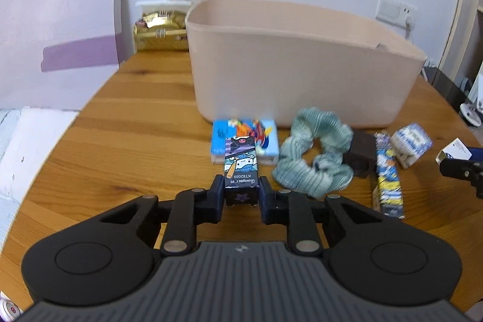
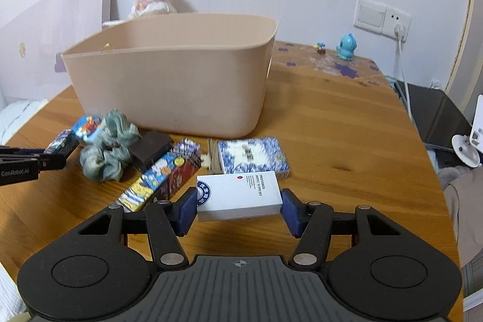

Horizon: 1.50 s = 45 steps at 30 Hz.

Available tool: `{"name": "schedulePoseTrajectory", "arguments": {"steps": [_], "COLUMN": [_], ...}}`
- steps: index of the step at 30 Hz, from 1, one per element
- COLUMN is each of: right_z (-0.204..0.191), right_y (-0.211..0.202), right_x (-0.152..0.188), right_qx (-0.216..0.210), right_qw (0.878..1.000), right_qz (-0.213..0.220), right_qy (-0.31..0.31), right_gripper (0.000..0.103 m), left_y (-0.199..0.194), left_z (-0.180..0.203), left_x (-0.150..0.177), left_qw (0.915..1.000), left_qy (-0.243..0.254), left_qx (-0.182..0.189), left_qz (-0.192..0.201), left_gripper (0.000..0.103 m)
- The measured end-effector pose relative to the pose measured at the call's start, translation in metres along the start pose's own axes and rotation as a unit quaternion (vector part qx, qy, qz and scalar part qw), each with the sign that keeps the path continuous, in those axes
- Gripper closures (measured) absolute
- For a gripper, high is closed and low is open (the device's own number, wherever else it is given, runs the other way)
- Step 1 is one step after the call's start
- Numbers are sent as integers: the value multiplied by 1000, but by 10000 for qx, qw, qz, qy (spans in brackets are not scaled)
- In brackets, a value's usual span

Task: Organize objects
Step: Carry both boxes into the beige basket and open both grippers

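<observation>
My left gripper (image 1: 241,198) is pinching a small black cartoon box (image 1: 241,171) by its near end, just in front of the blue card box (image 1: 243,141) lying on the bench (image 1: 135,141). My right gripper (image 2: 240,208) is clamped on a white box (image 2: 238,195) across its width. The pink bin (image 2: 169,74) sits at 12 o'clock from both, with the green scrunchie (image 1: 314,153) and long patterned box (image 2: 160,177) lying between the two grippers.

The beige plastic bin (image 1: 289,74) hides its own floor. The blue cartoon-printed flat box (image 1: 244,135) appears motion-blurred, its artwork illegible.
</observation>
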State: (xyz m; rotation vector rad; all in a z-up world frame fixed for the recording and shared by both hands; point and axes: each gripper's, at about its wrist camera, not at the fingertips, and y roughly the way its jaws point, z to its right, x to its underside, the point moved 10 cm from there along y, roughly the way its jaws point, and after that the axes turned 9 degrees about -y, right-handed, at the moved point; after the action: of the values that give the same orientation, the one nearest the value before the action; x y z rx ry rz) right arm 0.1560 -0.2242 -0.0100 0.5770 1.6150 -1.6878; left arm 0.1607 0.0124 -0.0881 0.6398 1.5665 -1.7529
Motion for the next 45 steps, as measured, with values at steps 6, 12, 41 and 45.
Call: {"name": "schedulePoseTrajectory", "arguments": {"steps": [6,12,41,45], "right_z": [8,17,-27,-29], "right_y": [-25,-37,123,129], "right_x": [-33,-84,-153,-147], "right_qx": [202,349,53,47], "right_qw": [9986,9943,9922,9907], "right_qz": [454,956,-734,-880], "right_qy": [-171,-305,-1004,-1041], "right_gripper": [48,48,47,39], "left_y": [-36,-47,131,129], "left_z": [12,26,64,64], "left_x": [-41,-94,-120,-120], "left_qw": [9979,9929,9864,9861], "left_qy": [150,309,1084,1029], "left_qx": [198,242,-387,-361], "left_qz": [597,1127,-1173,-1252], "left_gripper": [78,78,77,68]}}
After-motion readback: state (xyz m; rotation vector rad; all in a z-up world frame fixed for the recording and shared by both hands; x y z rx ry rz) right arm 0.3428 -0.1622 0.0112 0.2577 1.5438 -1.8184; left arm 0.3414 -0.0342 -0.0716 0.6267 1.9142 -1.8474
